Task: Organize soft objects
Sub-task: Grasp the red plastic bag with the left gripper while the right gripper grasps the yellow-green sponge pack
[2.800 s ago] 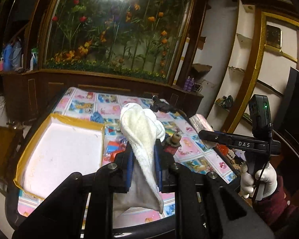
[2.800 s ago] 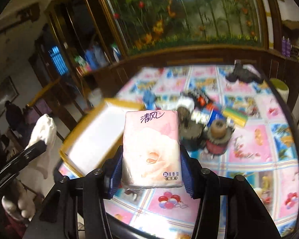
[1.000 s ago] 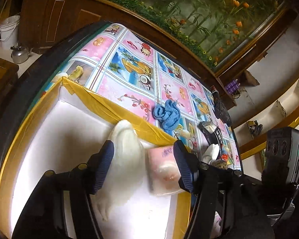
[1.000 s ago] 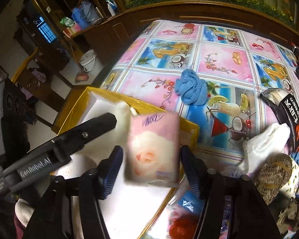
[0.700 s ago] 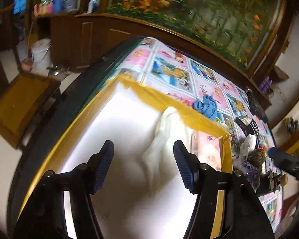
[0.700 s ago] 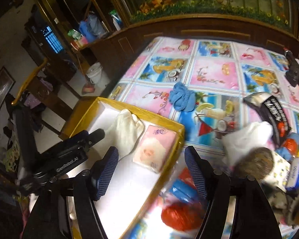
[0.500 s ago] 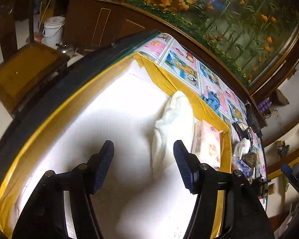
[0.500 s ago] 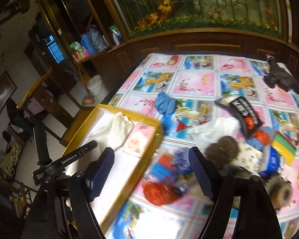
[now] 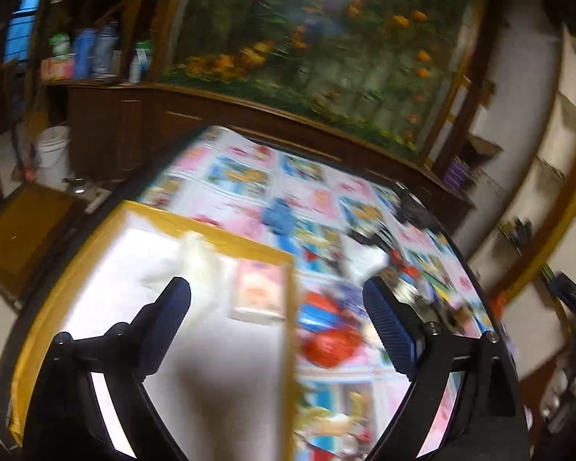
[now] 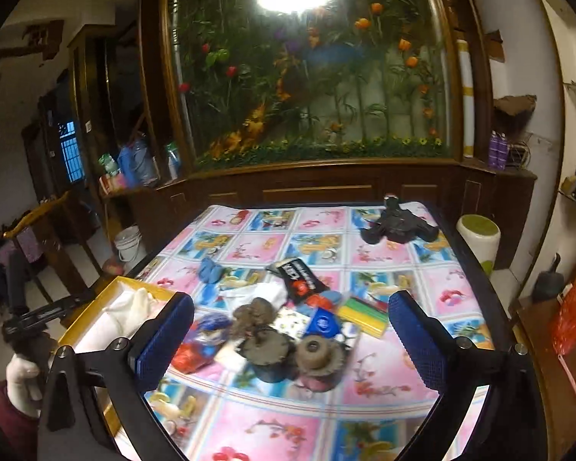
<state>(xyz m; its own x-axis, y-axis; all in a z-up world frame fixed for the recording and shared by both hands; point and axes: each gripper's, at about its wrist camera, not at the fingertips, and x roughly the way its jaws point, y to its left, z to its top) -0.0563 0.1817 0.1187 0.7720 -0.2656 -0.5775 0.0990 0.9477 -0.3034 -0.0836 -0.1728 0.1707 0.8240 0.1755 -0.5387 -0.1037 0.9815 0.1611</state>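
Both grippers empty, between placements.

Left gripper [image 9: 276, 307]: jaws spread wide, nothing between them. It hangs over the yellow-rimmed tray [image 9: 226, 239] at the bench's near left corner. View is motion-blurred.

In the tray: a white cloth [image 9: 196, 265] and a pink tissue pack [image 9: 259, 288], side by side near the tray's far right corner, the pack against the right rim. Whether the two touch cannot be told through the blur.

Right gripper [image 10: 290, 330]: jaws wide apart, holding nothing, facing the clutter pile at the bench's middle.

Still loose on the bench [image 10: 384, 380]: a blue cloth [image 10: 210, 269] beyond the tray toward the far left edge, and a white cloth [image 10: 267, 292] at the pile's far side. Hard items are mixed in with it: two dark gear-like pieces [image 10: 292, 349], a black packet [image 10: 301, 278], and a yellow-green block [image 10: 363, 313].

Judgement: two soft items sorted, at least two left. Next move calls for the right gripper to descend on the white cloth, pinching a raised fold and keeping clear of the gear-like pieces just nearer it. The blue cloth suits the left gripper, being closer to the tray.
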